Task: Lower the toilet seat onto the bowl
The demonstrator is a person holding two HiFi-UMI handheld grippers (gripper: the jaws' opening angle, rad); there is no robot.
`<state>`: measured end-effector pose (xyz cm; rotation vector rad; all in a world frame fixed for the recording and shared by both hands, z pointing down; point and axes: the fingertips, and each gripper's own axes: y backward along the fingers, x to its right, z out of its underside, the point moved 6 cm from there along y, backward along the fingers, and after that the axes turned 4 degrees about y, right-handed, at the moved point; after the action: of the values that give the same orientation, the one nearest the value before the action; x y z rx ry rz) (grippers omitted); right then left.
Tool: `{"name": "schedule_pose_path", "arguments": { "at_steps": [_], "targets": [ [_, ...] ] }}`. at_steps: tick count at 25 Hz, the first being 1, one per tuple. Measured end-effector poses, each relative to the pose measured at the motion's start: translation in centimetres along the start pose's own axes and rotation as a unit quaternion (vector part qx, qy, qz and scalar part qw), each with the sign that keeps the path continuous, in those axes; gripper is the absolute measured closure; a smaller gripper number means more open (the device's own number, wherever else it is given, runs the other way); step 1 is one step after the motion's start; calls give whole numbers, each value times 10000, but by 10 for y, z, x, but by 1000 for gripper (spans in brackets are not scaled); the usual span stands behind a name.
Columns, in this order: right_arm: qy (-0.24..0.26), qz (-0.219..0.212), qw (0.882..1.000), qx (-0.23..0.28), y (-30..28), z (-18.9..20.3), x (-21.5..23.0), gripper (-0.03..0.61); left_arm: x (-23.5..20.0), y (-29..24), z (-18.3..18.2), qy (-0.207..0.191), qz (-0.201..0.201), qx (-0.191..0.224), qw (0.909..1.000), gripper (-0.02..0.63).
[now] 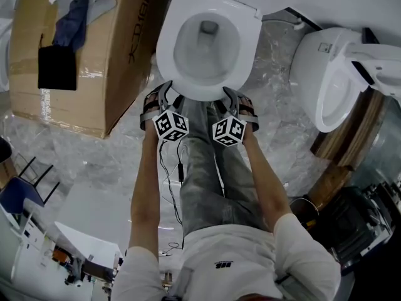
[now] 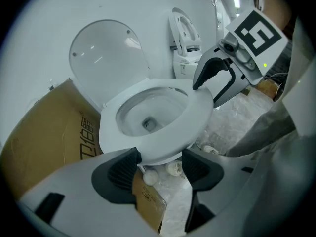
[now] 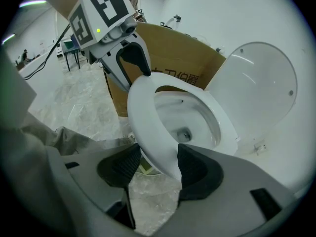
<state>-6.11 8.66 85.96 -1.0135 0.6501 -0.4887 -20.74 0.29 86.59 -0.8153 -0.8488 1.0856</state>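
White oval plastic toilet seat [image 1: 164, 50] flat on white ceramic bowl [image 1: 207, 52]; round white lid [image 2: 106, 53] upright. Left gripper [image 2: 160, 154], right gripper [image 3: 159, 151] — jaws wide apart, seat's front rim between pads, unclamped.

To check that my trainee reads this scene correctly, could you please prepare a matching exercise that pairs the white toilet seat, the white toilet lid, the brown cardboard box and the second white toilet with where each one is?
Things:
1. white oval toilet seat
2. round white plastic toilet lid
3. brown cardboard box
4. second white ceramic toilet

Places:
A. left of the bowl in the head view
B. down over the bowl, front edge between the left tongs and between the right tongs
C. at the right of the head view
D. raised upright behind the bowl

Pairs: 1-B; 2-D; 3-A; 4-C
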Motion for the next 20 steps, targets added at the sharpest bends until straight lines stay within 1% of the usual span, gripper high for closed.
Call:
{"name": "schedule_pose_path", "arguments": {
  "at_steps": [8, 15, 20],
  "targets": [
    [93, -111, 9999, -17, -21, 10, -9, 336, 8, -24, 13, -45, -68, -217, 9997, 316],
    [181, -156, 9997, -47, -37, 17, -15, 334, 13, -40, 22, -35, -157, -317, 9994, 311],
    [222, -174, 9996, -97, -46, 21, -18, 334, 16, -51, 28, -65, -149, -412, 9990, 311]
  ]
}}
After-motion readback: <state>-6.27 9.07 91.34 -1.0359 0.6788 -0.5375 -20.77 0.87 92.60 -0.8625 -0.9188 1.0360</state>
